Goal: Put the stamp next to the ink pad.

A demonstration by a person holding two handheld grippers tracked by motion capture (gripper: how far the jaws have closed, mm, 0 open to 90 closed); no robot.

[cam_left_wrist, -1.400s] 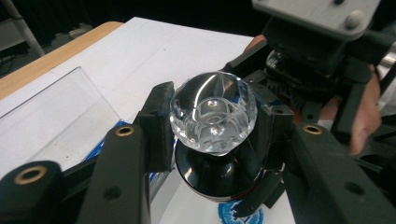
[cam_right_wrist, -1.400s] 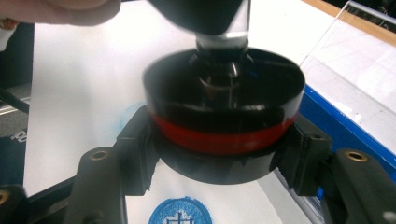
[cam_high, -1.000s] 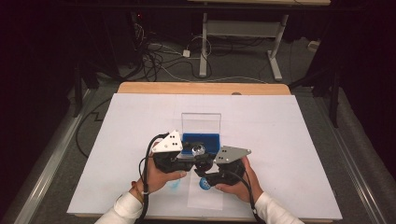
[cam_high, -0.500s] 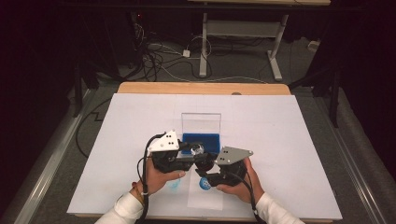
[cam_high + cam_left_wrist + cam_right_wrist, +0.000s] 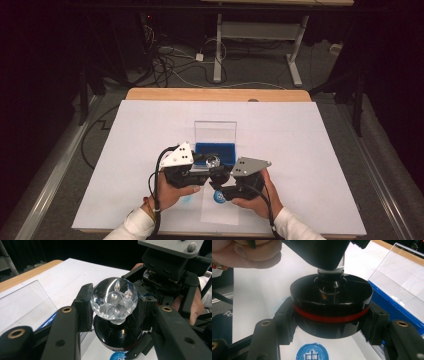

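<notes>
A stamp with a faceted clear knob (image 5: pixel 114 298) and a round black base with a red band (image 5: pixel 330 300) hangs just above the white paper (image 5: pixel 150 130). My left gripper (image 5: pixel 113 307) is shut on the knob, one pad (image 5: pixel 83 306) on each side. My right gripper (image 5: pixel 330 322) is shut on the black base from the sides. In the high view both grippers meet at the stamp (image 5: pixel 212 161), near the table's front middle. A blue round stamp print (image 5: pixel 313 352) lies on the paper right below the base.
A blue ink pad box (image 5: pixel 215 148) with its clear lid (image 5: pixel 215 131) standing open sits just behind the grippers. A narrow paper strip (image 5: pixel 215 212) carries the print (image 5: pixel 218 197). The wooden table edge (image 5: pixel 215 94) runs along the back.
</notes>
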